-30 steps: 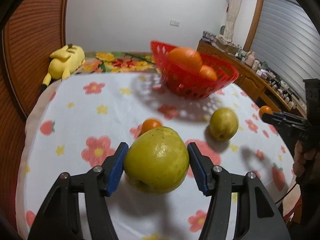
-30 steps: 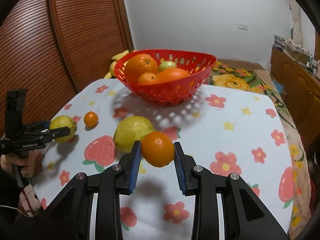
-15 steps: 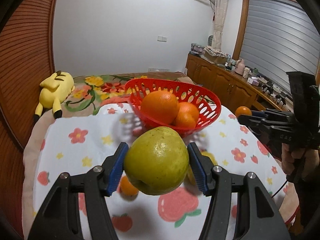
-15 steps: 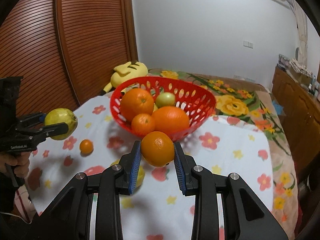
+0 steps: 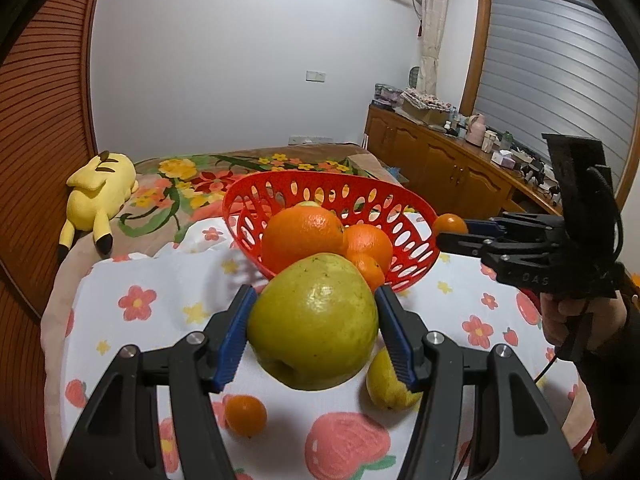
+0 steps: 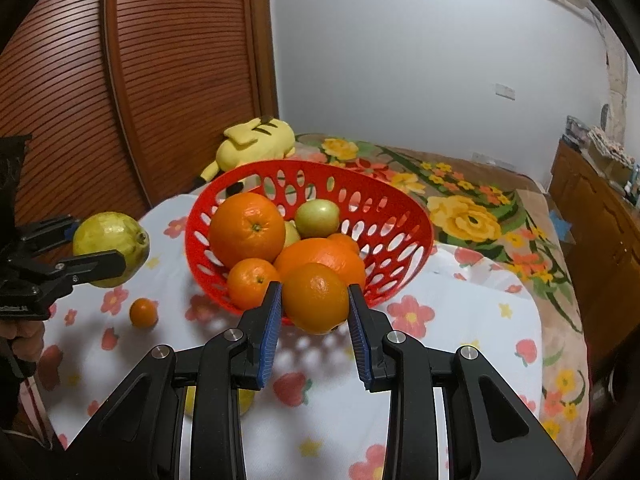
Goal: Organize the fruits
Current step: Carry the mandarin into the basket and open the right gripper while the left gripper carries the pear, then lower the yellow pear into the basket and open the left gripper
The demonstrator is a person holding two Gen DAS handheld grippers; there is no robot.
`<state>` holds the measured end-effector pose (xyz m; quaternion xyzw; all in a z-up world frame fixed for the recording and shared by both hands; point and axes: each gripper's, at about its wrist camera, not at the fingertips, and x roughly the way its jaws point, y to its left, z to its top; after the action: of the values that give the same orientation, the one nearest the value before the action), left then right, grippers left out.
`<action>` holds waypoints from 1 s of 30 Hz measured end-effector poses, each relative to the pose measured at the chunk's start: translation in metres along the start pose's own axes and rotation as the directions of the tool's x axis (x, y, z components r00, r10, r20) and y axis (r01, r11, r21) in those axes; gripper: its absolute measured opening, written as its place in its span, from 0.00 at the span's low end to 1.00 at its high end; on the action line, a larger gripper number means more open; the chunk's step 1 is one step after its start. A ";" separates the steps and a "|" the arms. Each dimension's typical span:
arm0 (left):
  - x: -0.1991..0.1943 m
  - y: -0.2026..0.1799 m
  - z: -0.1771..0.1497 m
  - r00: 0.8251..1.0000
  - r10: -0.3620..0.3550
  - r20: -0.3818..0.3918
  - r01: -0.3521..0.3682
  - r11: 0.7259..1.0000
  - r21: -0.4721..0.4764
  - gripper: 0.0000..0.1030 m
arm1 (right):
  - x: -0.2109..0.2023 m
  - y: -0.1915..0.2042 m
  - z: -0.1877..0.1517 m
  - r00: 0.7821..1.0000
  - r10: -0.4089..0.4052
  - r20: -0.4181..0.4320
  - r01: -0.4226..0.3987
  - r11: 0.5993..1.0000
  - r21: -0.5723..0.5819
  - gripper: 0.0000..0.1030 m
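Note:
My left gripper (image 5: 314, 322) is shut on a large yellow-green guava (image 5: 314, 320), held in the air short of the red basket (image 5: 332, 188). It also shows in the right wrist view (image 6: 108, 248). My right gripper (image 6: 314, 308) is shut on an orange (image 6: 316, 298) just at the basket's (image 6: 404, 240) near rim. That orange shows in the left wrist view (image 5: 450, 225) at the basket's right side. The basket holds several oranges (image 6: 247, 228) and a green fruit (image 6: 317, 218). A small tangerine (image 5: 245, 415) and another guava (image 5: 386, 384) lie on the floral cloth.
A yellow plush toy (image 5: 100, 188) lies beyond the cloth at the back left, near the slatted wooden door (image 6: 160, 80). A wooden sideboard (image 5: 448, 164) with clutter stands at the right. The flowered white cloth (image 5: 152, 300) covers the surface under the basket.
Both grippers have risen and moved forward with their fruits. The basket now sits closer and lower in both views, and the orange has reached its rim.

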<state>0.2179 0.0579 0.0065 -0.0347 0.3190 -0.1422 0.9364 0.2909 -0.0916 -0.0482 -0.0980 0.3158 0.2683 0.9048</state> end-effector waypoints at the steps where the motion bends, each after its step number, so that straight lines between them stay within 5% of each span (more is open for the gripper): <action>1: 0.001 0.000 0.002 1.000 -0.001 0.001 0.001 1.000 0.000 0.58 | 0.002 -0.001 0.001 1.000 -0.002 -0.001 0.002 1.000 -0.003 0.30; 14: 0.028 -0.013 0.034 1.000 -0.020 0.005 0.020 0.999 0.048 0.58 | 0.029 -0.018 0.011 1.000 0.008 -0.027 -0.007 1.000 0.011 0.33; 30: 0.080 -0.035 0.070 0.999 -0.028 -0.034 0.031 0.995 0.094 0.58 | 0.008 -0.054 0.012 0.999 -0.013 0.032 0.011 0.998 0.059 0.37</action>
<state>0.3118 -0.0005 0.0205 0.0070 0.3266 -0.1716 0.9294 0.3319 -0.1293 -0.0430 -0.0691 0.3081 0.2552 0.9139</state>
